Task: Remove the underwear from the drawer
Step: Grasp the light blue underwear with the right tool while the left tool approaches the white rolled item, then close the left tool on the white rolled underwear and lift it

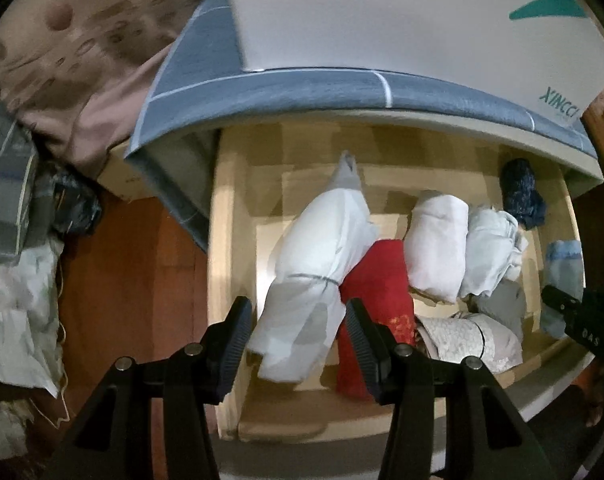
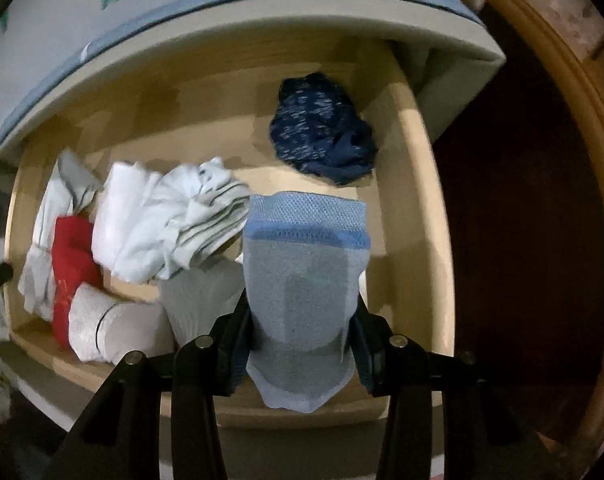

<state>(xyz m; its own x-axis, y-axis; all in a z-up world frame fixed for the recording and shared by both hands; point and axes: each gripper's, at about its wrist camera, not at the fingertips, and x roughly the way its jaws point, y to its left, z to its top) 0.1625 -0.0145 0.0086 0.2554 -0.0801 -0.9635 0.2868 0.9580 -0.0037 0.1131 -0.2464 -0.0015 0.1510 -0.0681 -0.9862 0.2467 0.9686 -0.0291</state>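
The wooden drawer [image 1: 230, 240] under the bed stands open with several rolled garments in it. My left gripper [image 1: 298, 340] has its jaws apart around the lower end of a long white and grey rolled underwear [image 1: 322, 256]; the garment lies in the gap, its grip unclear. A red roll [image 1: 378, 280] lies beside it. My right gripper [image 2: 302, 340] is shut on a light blue and grey underwear [image 2: 302, 280] and holds it over the drawer's front right. The right gripper's tip also shows in the left wrist view [image 1: 570, 308].
White rolls [image 2: 150, 216], a grey roll [image 2: 198, 300], a patterned white roll [image 1: 470, 336] and dark navy underwear [image 2: 322, 132] lie in the drawer. The mattress with blue sheet [image 1: 302, 92] overhangs the drawer. Crumpled bedding [image 1: 18, 248] lies on the reddish floor at left. A wooden frame [image 2: 550, 80] is at right.
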